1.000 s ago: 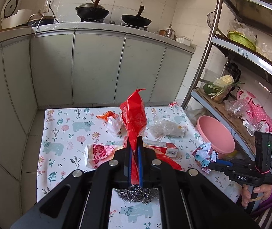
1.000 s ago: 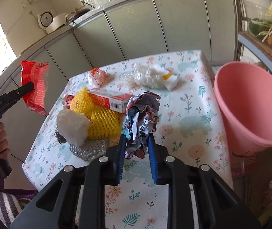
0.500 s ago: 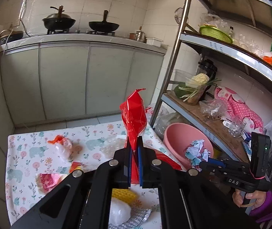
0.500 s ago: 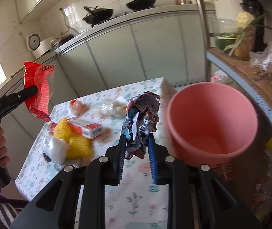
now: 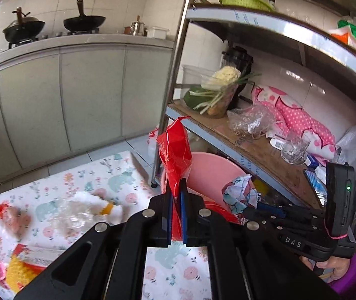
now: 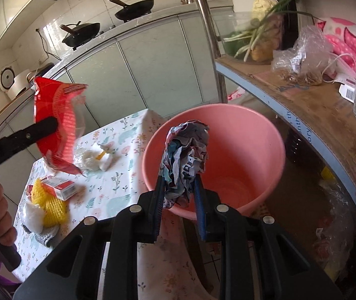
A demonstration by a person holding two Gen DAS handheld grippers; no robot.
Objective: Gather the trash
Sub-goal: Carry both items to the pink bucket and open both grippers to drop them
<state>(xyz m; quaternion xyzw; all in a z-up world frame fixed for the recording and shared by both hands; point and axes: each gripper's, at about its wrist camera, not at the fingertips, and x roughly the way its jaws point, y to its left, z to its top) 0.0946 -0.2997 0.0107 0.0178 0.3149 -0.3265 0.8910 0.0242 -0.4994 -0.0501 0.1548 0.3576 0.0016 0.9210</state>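
Between the right tongs (image 6: pixel 179 190) a crumpled paper wad (image 6: pixel 186 150) is clamped, held over the mouth of the pink bucket (image 6: pixel 265 135). Beside it, a red plastic wrapper (image 5: pixel 175 155) is pinched upright in the clenched left tongs (image 5: pixel 176 195), by the bucket's near rim. Farther left, on the floral worktop (image 6: pixel 118 182), a yellow foam net (image 6: pixel 50 205), a red carton (image 6: pixel 61 187) and a clear bag (image 6: pixel 91 157) are left lying.

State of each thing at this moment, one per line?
Left tool: shut on red wrapper.
Right tool: shut on crumpled paper, in front of the bucket mouth.
Pink bucket: upright, looks empty.
Clear plastic wad: lying on table.
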